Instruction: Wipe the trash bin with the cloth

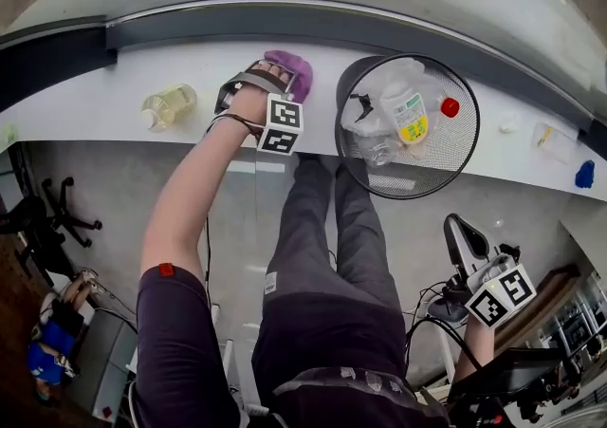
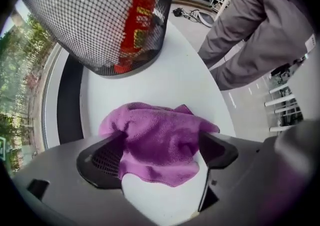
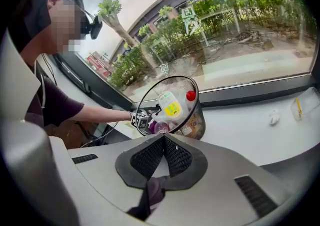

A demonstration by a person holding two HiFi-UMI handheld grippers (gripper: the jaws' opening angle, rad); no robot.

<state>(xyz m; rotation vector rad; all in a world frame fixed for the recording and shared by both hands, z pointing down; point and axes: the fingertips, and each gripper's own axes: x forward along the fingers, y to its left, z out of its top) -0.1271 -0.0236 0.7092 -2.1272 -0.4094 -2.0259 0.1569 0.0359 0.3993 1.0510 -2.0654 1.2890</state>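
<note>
Now, left gripper (image 2: 161, 144) spread around cloth (image 2: 155, 135) beside trash bin (image 2: 95, 19), right gripper (image 3: 163, 142) closed

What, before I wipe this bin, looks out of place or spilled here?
A bottle of yellowish liquid lies on its side on the ledge, left of the cloth, outside the upright trash bin. Nothing looks spilled.

The cloth (image 2: 155, 145) is soft, napped purple fabric. The bin (image 1: 446, 146) is black metal mesh, matt. Bottles (image 1: 410, 113) inside are clear glossy plastic. The counter (image 2: 175, 79) is smooth white.
</note>
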